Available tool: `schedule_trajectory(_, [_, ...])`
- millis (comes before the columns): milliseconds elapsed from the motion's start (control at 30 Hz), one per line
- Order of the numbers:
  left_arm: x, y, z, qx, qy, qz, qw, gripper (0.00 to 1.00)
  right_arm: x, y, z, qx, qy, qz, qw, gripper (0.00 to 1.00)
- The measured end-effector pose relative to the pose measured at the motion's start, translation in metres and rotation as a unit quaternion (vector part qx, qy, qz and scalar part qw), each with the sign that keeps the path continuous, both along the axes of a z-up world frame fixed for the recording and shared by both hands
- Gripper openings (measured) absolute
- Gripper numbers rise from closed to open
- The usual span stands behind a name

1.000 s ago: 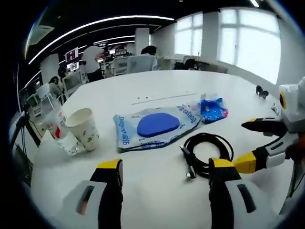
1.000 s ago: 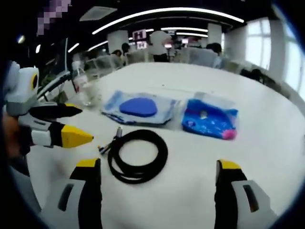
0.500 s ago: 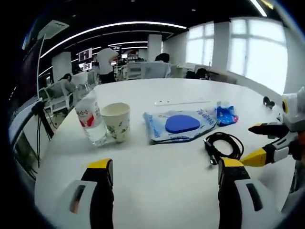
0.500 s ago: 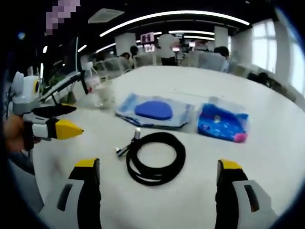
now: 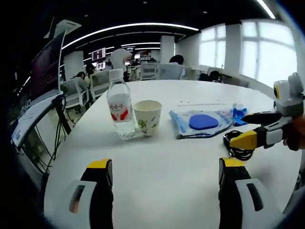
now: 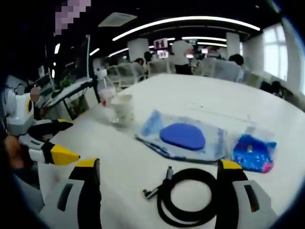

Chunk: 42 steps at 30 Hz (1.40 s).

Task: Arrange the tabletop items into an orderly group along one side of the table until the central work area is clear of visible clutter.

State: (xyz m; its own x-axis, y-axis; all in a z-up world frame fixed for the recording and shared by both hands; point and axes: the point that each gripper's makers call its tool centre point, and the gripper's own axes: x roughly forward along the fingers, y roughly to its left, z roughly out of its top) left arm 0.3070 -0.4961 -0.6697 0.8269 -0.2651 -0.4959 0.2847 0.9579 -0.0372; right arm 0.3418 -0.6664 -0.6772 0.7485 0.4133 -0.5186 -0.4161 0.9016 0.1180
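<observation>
While both grippers hover with jaws spread wide and nothing between them, the likeliest mishap I'd guess is a careless sweep knocking over the upright bottle [image 5: 120, 109] or the open cup [image 5: 147, 117] just beside it. Counted left to right across the table [image 5: 157, 162]: one bottle, one cup, one flat pouch [image 5: 202, 123] with a blue disc, one coiled cable [image 5: 238, 145], one small blue packet [image 6: 253, 152]. The left gripper [image 5: 162, 168] faces the bottle; the right gripper [image 6: 159, 168] hangs over the cable.
</observation>
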Motion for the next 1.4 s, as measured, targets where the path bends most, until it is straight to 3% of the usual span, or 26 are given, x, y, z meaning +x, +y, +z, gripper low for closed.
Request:
schedule_trajectory(433, [-0.011, 0.038, 0.001, 0.003, -0.001, 0.041, 0.9991, 0.92, 0.048, 0.077, 0.006, 0.02, -0.007, 0.059, 0.998, 0.98])
schedule_trajectory(500, [-0.014, 0.045, 0.001, 0.003, -0.002, 0.05, 0.9987, 0.92, 0.055, 0.09, 0.009, 0.046, -0.007, 0.059, 0.9972, 0.97])
schedule_trajectory(667, [-0.022, 0.052, 0.001, 0.0, -0.003, 0.061, 0.9981, 0.91, 0.065, 0.111, 0.003, 0.047, 0.002, 0.073, 0.9962, 0.96])
schedule_trajectory(1000, [-0.031, 0.061, -0.004, -0.007, 0.0, 0.078, 0.9969, 0.91, 0.086, 0.134, -0.007, 0.035, 0.005, 0.099, 0.9944, 0.95])
schedule_trajectory(1133, [-0.032, 0.063, -0.006, -0.001, 0.002, 0.079, 0.9969, 0.91, 0.097, 0.141, -0.009, 0.047, -0.002, 0.096, 0.9943, 0.93])
schedule_trajectory(1267, [-0.032, 0.066, -0.005, 0.0, -0.001, 0.082, 0.9966, 0.9, 0.101, 0.152, -0.021, 0.03, 0.007, 0.113, 0.9931, 0.91])
schedule_trajectory(1400, [-0.032, 0.069, -0.004, 0.002, -0.002, 0.084, 0.9964, 0.9, 0.11, 0.159, -0.025, 0.055, 0.01, 0.111, 0.9922, 0.88])
